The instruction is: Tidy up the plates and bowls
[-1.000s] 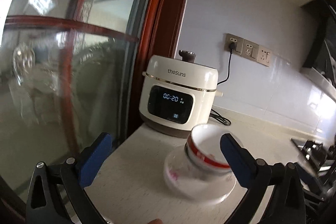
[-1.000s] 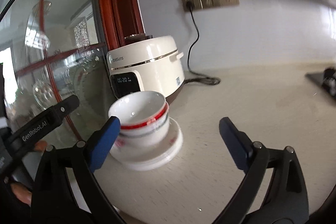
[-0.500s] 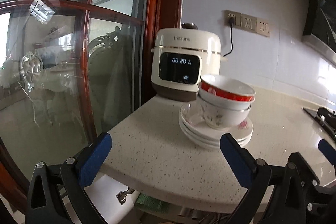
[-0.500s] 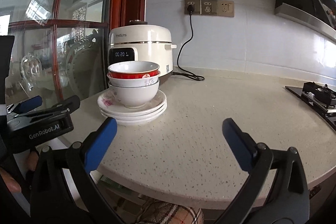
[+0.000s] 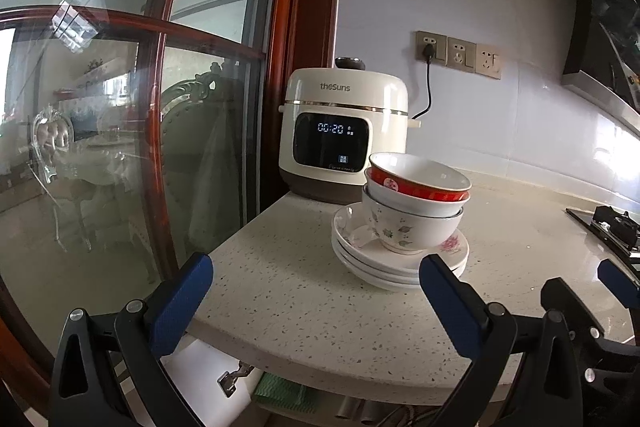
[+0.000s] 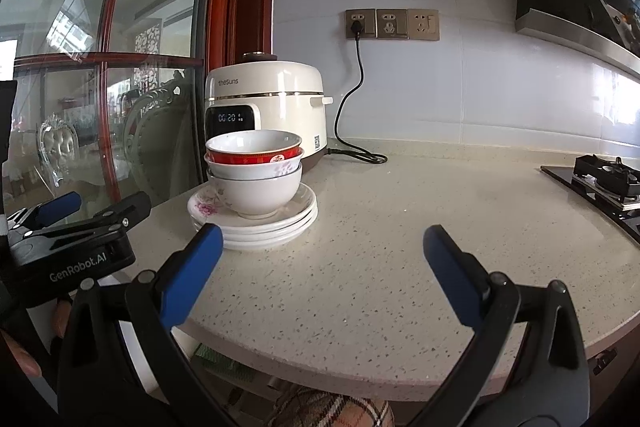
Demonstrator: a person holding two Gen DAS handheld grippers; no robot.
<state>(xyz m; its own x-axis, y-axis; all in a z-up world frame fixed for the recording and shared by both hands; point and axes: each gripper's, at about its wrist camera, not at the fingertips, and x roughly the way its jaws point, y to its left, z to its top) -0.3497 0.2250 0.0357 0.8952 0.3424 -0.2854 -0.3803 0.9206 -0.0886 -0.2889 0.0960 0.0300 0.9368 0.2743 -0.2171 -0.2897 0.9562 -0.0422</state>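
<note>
Speckled countertop (image 6: 360, 227): three nested bowls (image 6: 254, 171) on stacked plates (image 6: 256, 223); both hand-held grippers (image 5: 316, 291) (image 6: 320, 267) open, empty.

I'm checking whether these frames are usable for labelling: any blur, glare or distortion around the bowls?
Left wrist view: sharp, the stacked bowls crisp; fisheye bends the glass door, which carries reflections. Right wrist view: also sharp; bright glare washes out the wall tiles at right; dark vignette in the corners.
</note>
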